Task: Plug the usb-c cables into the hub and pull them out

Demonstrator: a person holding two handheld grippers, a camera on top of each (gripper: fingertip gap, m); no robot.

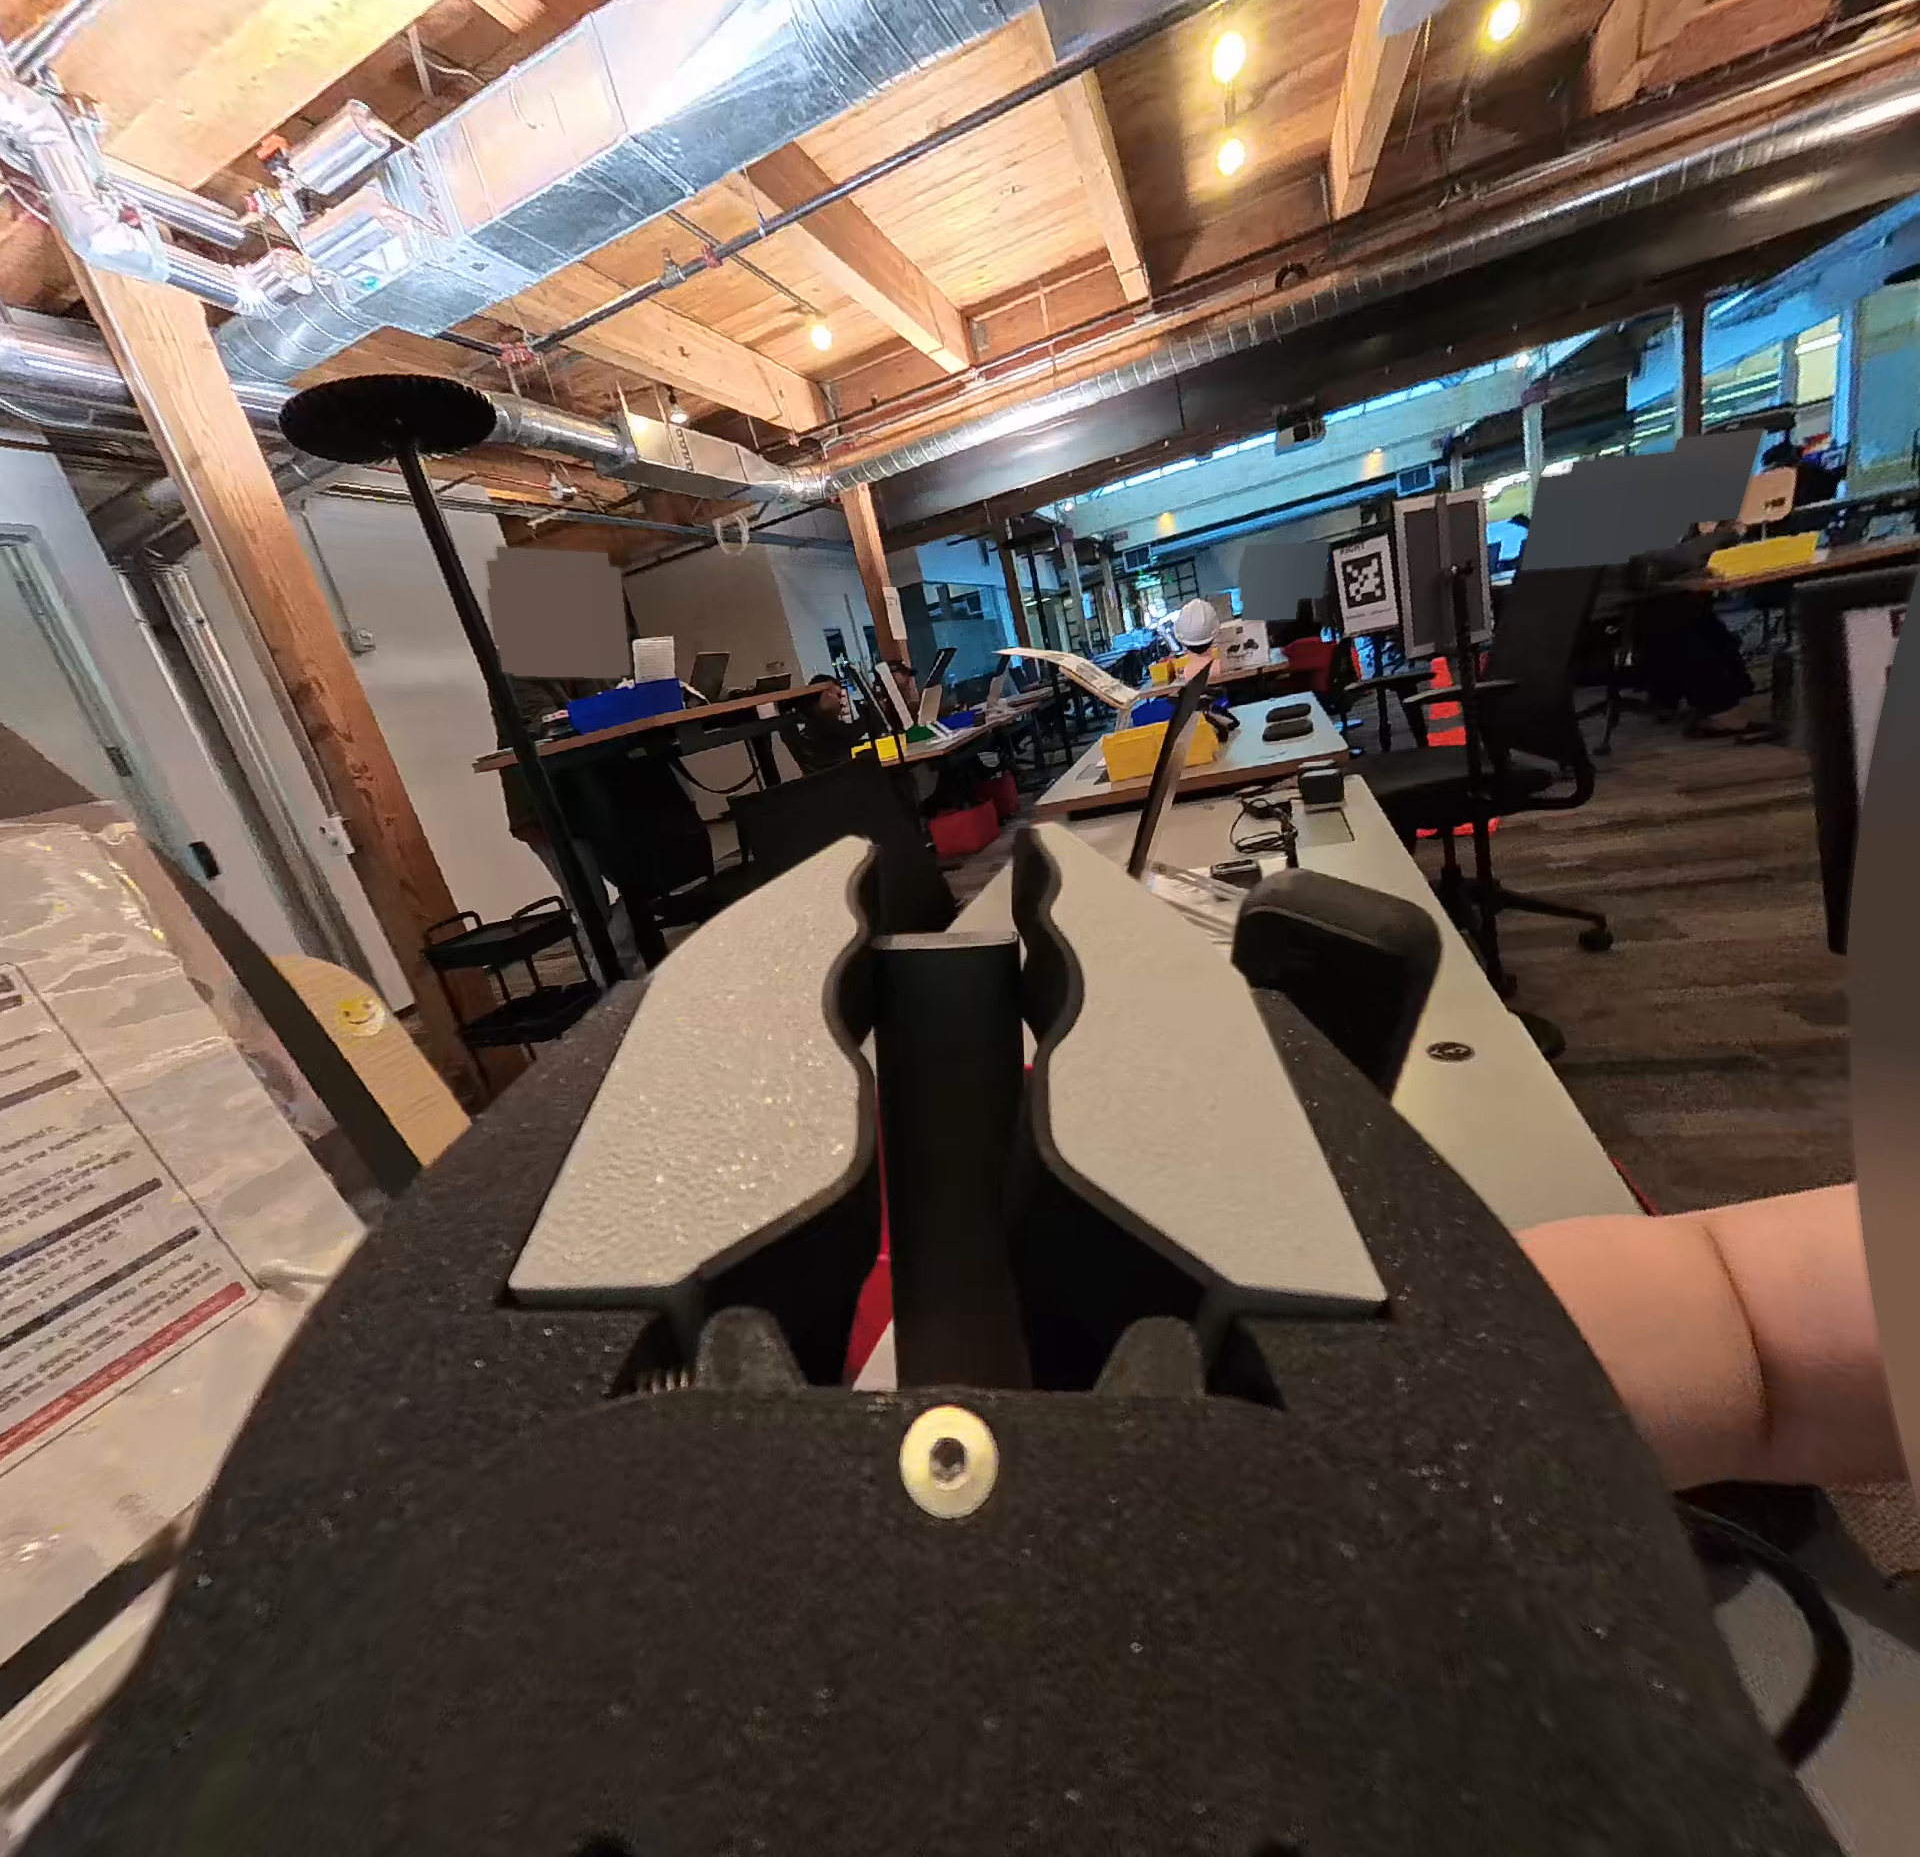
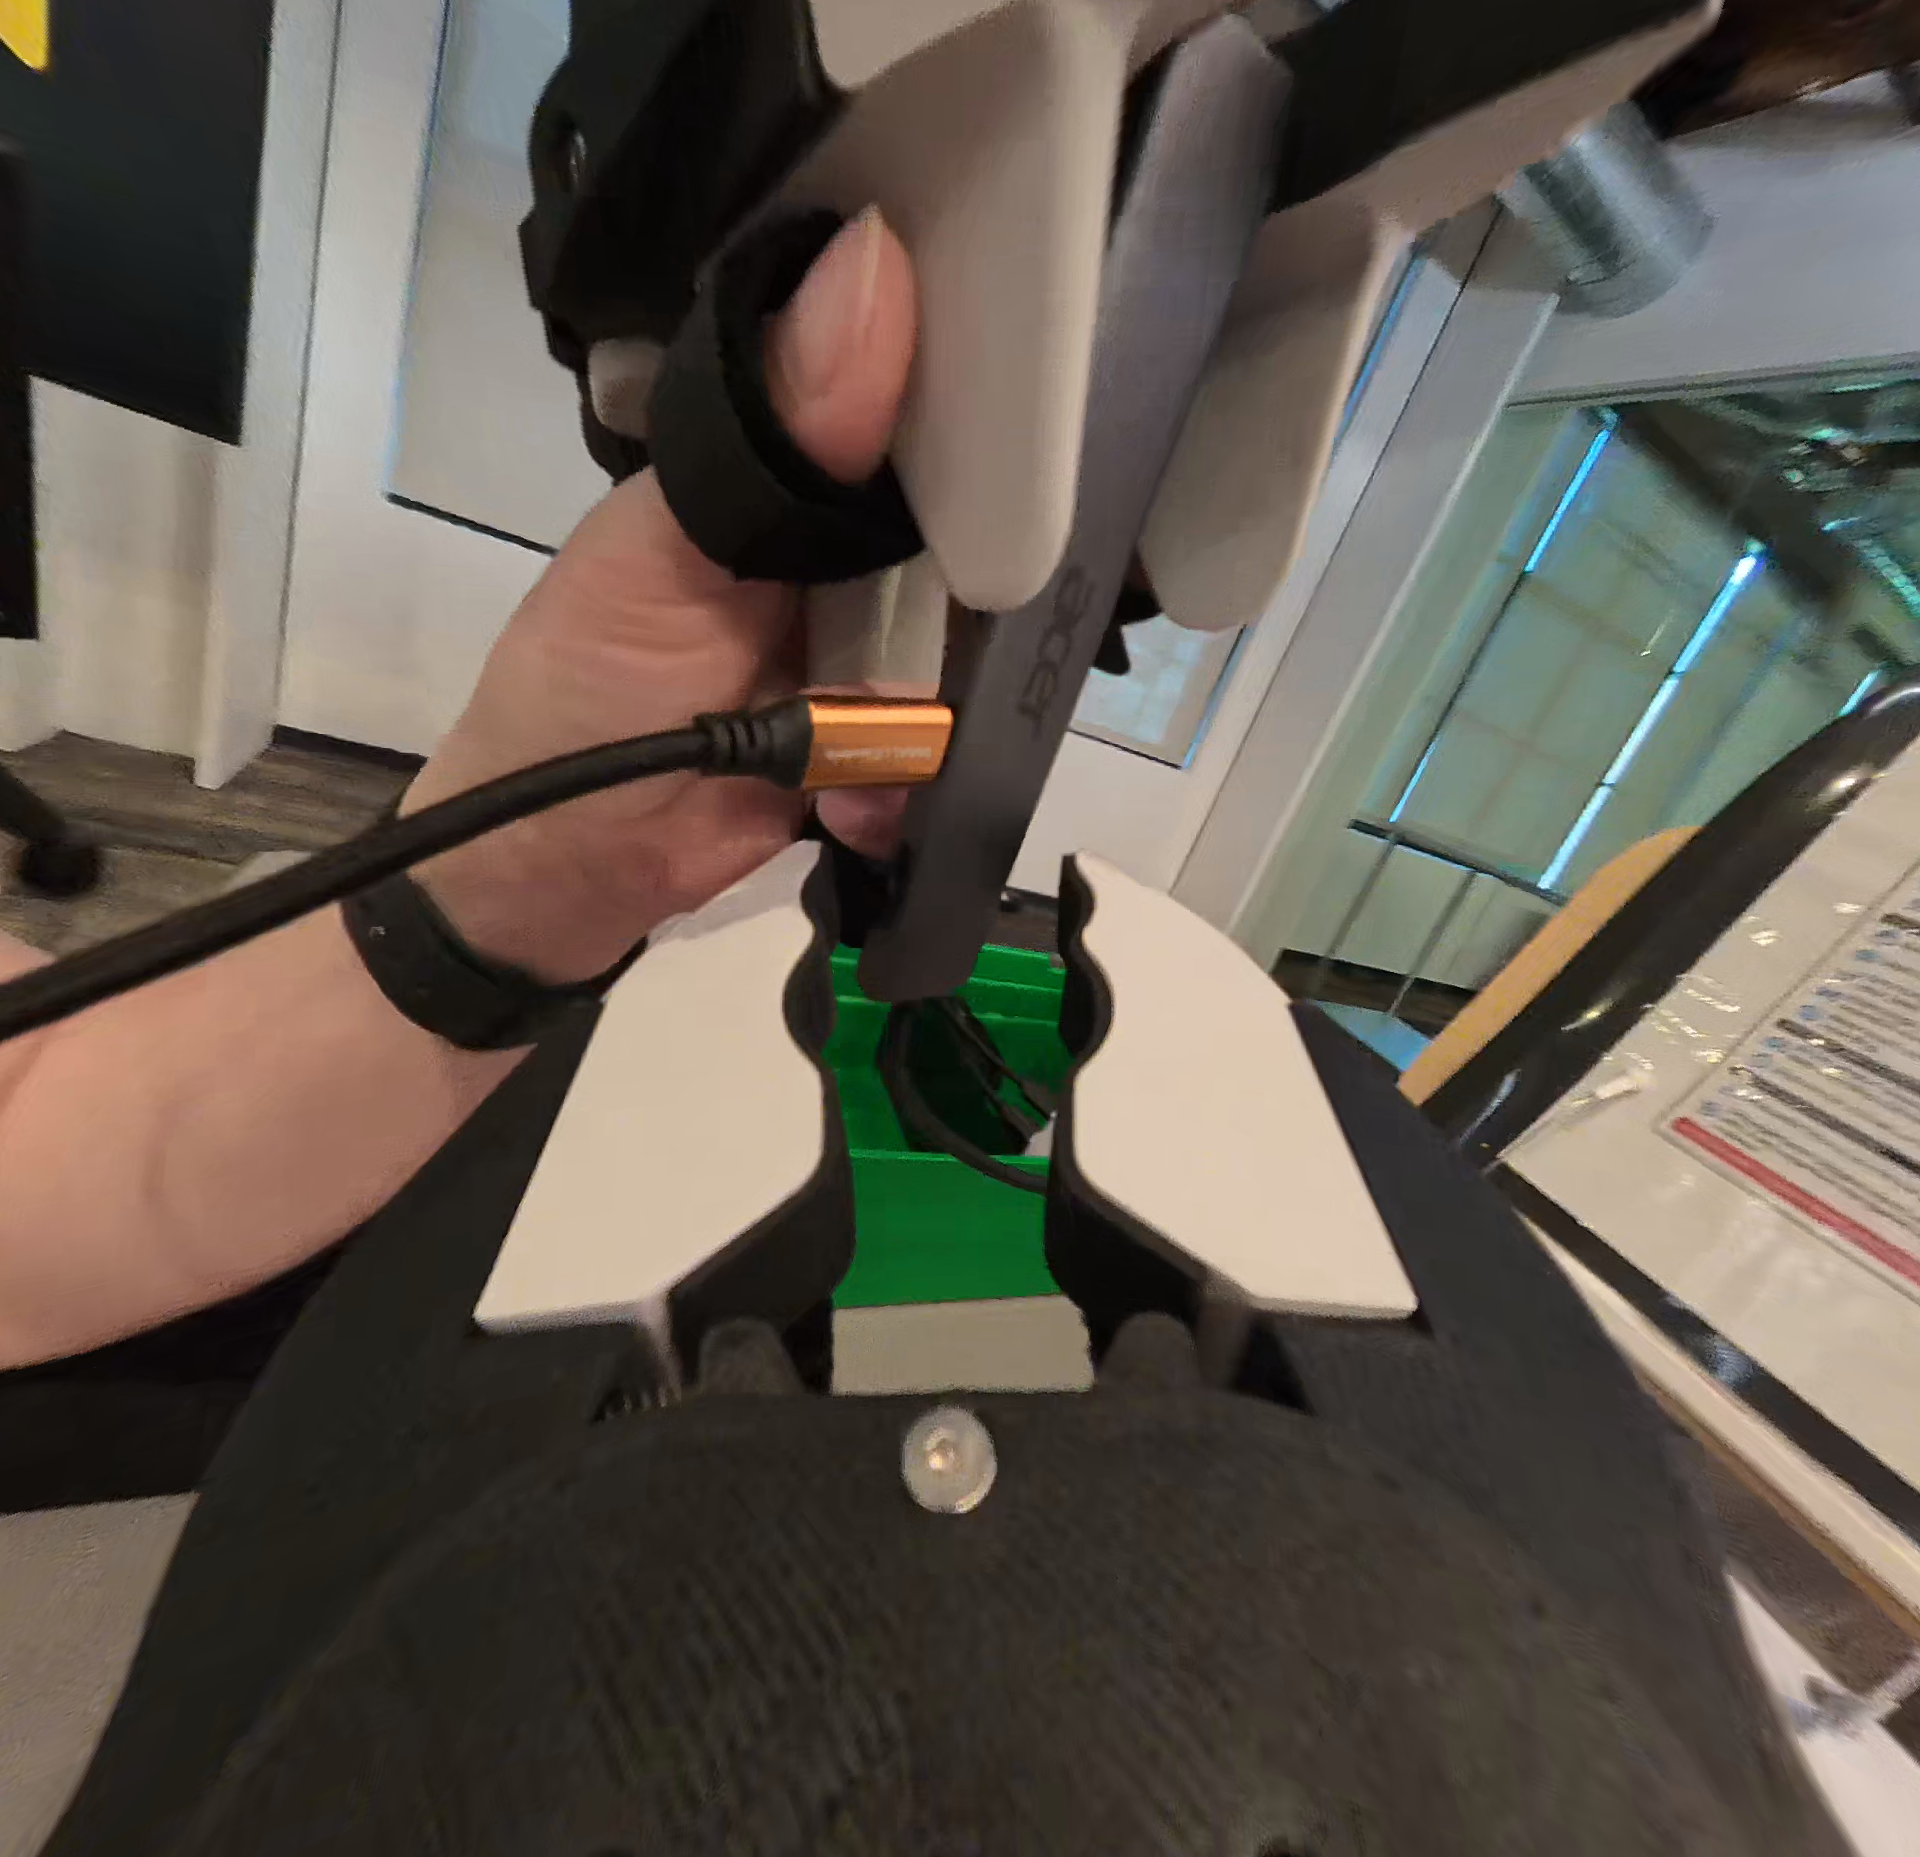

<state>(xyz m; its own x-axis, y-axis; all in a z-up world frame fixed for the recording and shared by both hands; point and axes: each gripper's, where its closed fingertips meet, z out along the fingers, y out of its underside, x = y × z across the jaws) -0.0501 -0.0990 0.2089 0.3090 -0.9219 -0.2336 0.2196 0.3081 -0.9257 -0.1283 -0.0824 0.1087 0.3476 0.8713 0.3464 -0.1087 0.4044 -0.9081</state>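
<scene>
a thick wooden post [image 1: 249, 602] stands at the left of the left wrist view, and the rest is placed from it. just right of it rises a black floor lamp [image 1: 390, 420] with a round ribbed shade. near the post's foot sits a small black cart [image 1: 509, 960]. left of the post a laminated sheet [image 1: 94, 1184] with printed lines lies tilted. above the post run silver ducts [image 1: 644, 114] under wooden ceiling beams. well to the right of the post, a yellow bin [image 1: 1153, 747] rests on a long pale table [image 1: 1455, 1069], and farther right stands a black office chair [image 1: 1496, 758]. a blue bin [image 1: 623, 708] sits on a desk between.
</scene>
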